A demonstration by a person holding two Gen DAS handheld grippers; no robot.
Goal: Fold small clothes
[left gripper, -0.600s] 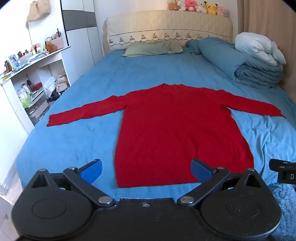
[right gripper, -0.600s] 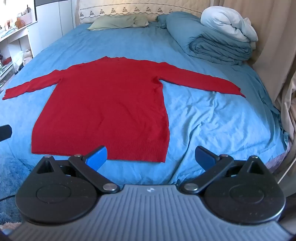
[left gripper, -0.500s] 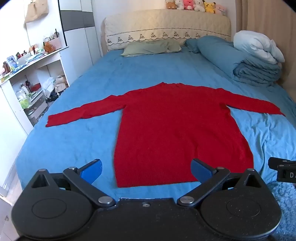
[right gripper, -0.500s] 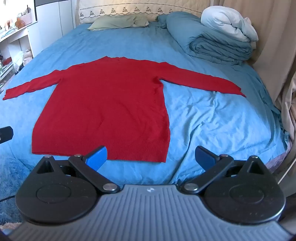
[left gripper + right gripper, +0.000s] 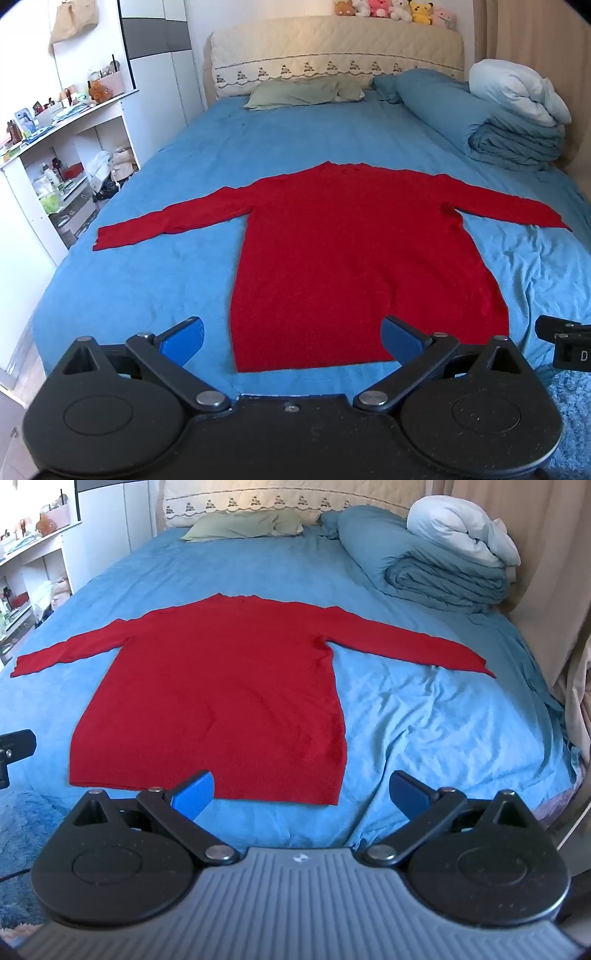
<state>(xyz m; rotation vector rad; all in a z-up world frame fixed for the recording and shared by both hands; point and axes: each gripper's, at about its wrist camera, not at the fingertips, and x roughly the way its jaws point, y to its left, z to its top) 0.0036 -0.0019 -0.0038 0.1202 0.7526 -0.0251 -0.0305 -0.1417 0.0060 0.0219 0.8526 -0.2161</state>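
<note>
A red long-sleeved sweater (image 5: 354, 254) lies flat on the blue bed sheet (image 5: 166, 280), both sleeves spread out, hem toward me. It also shows in the right wrist view (image 5: 221, 690). My left gripper (image 5: 291, 341) is open and empty, held above the near bed edge in front of the hem's left part. My right gripper (image 5: 303, 794) is open and empty, held above the near bed edge by the hem's right corner. Each gripper's edge shows in the other's view.
A folded blue duvet with a white one on top (image 5: 509, 122) lies at the bed's far right. A green pillow (image 5: 303, 94) lies by the headboard. White shelves with clutter (image 5: 55, 155) stand to the left. A curtain (image 5: 554, 572) hangs at the right.
Both grippers have drifted slightly; the sweater sits a little lower and nearer in the views. The sweater itself has not moved. Both grippers stay open.
</note>
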